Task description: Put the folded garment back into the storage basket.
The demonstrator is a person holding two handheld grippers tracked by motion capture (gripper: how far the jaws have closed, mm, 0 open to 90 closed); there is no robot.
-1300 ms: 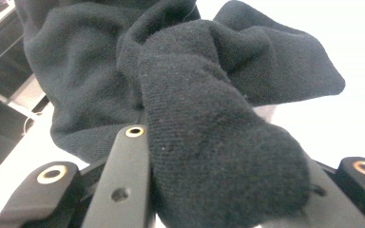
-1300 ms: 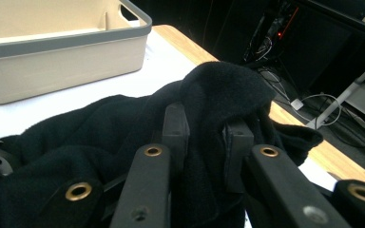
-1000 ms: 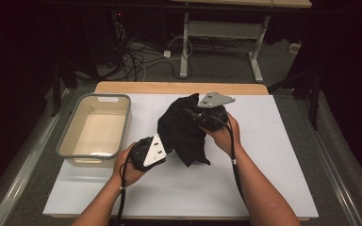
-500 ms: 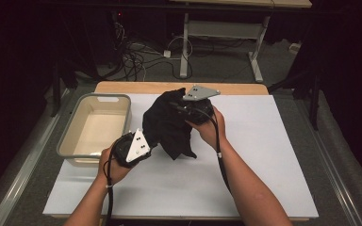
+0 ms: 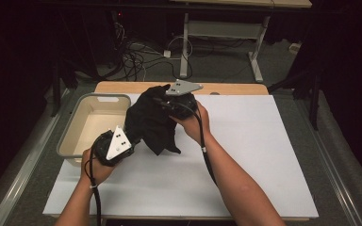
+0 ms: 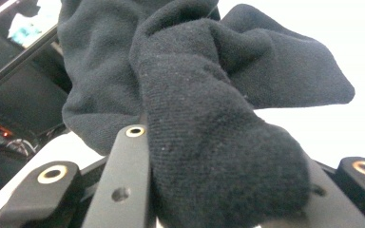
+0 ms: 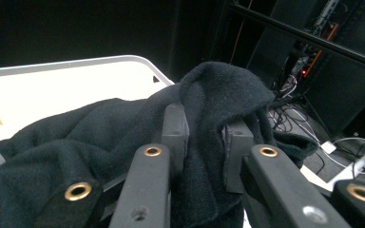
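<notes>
The table [image 5: 226, 88] has a light wooden top, of which a strip shows along its far edge. A large white sheet [image 5: 245, 160] lies flat on it and covers nearly all of the top, reaching from that strip to the near edge. At the left end of the sheet stands a pale, shallow bin [image 5: 78, 129] with rounded corners and a grey rim; it sits partly on the sheet, and its left wall hangs past the sheet's left edge. Right of the bin, the sheet's surface is bare as far as its right edge. The bin's white inside also shows in the right gripper view [image 7: 52, 90].
</notes>
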